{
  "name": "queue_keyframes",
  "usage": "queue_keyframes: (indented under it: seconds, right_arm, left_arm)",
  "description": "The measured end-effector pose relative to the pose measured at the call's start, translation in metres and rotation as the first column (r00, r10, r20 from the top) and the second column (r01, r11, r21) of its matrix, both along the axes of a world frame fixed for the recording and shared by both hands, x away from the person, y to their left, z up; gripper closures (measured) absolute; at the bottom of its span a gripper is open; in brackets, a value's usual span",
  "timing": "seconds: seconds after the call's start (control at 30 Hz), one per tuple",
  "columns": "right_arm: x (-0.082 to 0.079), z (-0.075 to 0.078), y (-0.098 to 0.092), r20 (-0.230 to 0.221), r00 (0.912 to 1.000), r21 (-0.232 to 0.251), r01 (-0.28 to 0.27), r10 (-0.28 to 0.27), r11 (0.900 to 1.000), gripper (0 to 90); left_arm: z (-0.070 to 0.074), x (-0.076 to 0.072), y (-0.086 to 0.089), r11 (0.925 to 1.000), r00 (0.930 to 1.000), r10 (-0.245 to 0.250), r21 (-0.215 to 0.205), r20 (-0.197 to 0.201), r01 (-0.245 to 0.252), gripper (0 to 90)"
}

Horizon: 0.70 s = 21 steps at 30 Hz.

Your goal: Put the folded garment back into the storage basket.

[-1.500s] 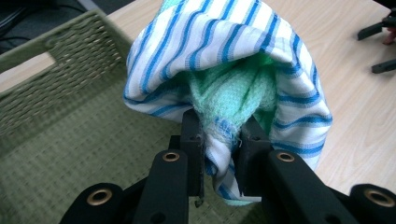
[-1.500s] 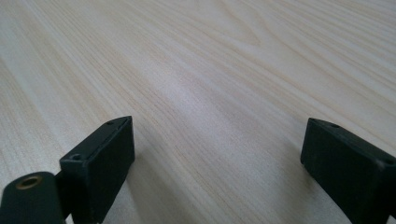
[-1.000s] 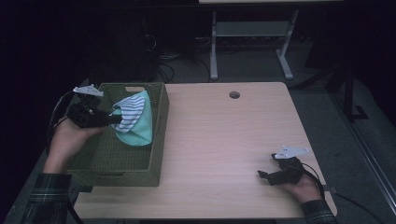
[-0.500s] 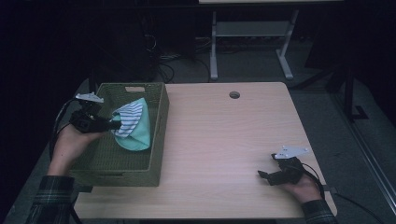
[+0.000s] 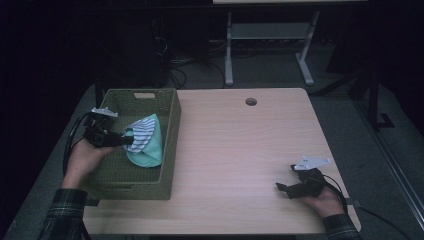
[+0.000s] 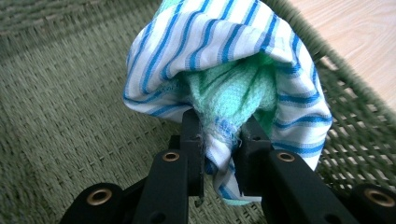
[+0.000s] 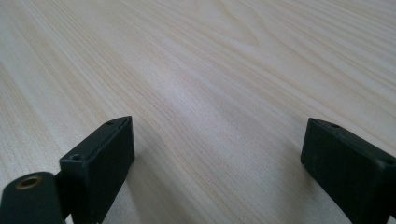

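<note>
A bundle of cloth (image 5: 145,141), mint green with a blue-and-white striped piece around it, hangs inside the green woven basket (image 5: 167,150) at the table's left. My left gripper (image 5: 124,140) is shut on the bundle's near edge. In the left gripper view the jaws pinch the cloth (image 6: 224,88) between them, with the left gripper (image 6: 222,154) low over the basket floor (image 6: 60,116). My right gripper (image 5: 281,188) rests open near the table's front right corner. Its spread jaws in the right gripper view lie on bare wood, with nothing at the right gripper (image 7: 215,144).
The light wooden table (image 5: 240,150) has a round cable hole (image 5: 251,102) near its far edge. A metal stand (image 5: 265,45) and cables sit on the dark floor beyond. The basket has a handle slot (image 5: 144,95) in its far wall.
My left gripper has come down with the cloth bundle, which now sits lower inside the basket. The right gripper has stayed where it was.
</note>
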State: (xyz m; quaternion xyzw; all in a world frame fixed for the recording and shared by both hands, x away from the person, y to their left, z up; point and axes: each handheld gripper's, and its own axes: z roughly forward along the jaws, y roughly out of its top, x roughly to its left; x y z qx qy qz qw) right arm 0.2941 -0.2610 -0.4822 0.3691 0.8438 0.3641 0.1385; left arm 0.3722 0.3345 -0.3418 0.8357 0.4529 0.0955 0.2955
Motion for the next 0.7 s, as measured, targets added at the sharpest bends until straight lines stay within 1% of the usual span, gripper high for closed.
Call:
queue_keyframes:
  seconds: [0.07, 0.2, 0.27, 0.3, 0.33, 0.47, 0.57, 0.7]
  right_arm:
    - [0.000, 0.000, 0.000, -0.004, 1.0000, 0.001, 0.002, -0.002, 1.000, 9.5]
    - [0.000, 0.000, 0.000, 0.000, 1.0000, 0.000, 0.000, 0.000, 1.000, 9.5]
    - [0.000, 0.000, 0.000, 0.000, 1.0000, 0.000, 0.000, 0.000, 1.000, 9.5]
    - [0.000, 0.000, 0.000, 0.001, 1.0000, 0.000, 0.000, 0.000, 1.000, 9.5]
    - [0.000, 0.000, 0.000, 0.001, 1.0000, 0.000, -0.001, 0.001, 1.000, 9.4]
    - [0.000, 0.000, 0.000, 0.000, 1.0000, 0.001, -0.001, 0.001, 1.000, 9.4]
    - [0.000, 0.000, 0.000, 0.002, 1.0000, 0.000, -0.002, 0.002, 1.000, 9.5]
    - [0.000, 0.000, 0.000, 0.002, 1.0000, 0.000, -0.003, 0.003, 1.000, 9.4]
  left_arm:
    - [-0.006, 0.002, 0.000, 0.9999, 0.9999, 0.002, 0.013, -0.010, -0.002, 75.3]
    - [-0.019, 0.006, 0.000, 0.9998, 0.9995, 0.005, 0.021, -0.031, -0.004, 75.3]
    - [-0.025, 0.008, -0.001, 0.9994, 0.9989, 0.003, 0.033, -0.046, -0.002, 75.2]
    - [-0.028, 0.008, -0.002, 0.9995, 0.9987, 0.006, 0.031, -0.050, -0.004, 75.2]
    - [-0.031, 0.009, -0.002, 0.9989, 0.9982, 0.003, 0.047, -0.060, 0.000, 75.2]
    - [-0.042, 0.012, -0.002, 0.9985, 0.9966, 0.010, 0.054, -0.082, -0.005, 75.0]
    - [-0.047, 0.014, -0.001, 0.9971, 0.9953, 0.012, 0.076, -0.096, -0.004, 74.5]
    - [-0.053, 0.016, 0.001, 0.9943, 0.9951, 0.010, 0.107, -0.098, 0.001, 73.7]
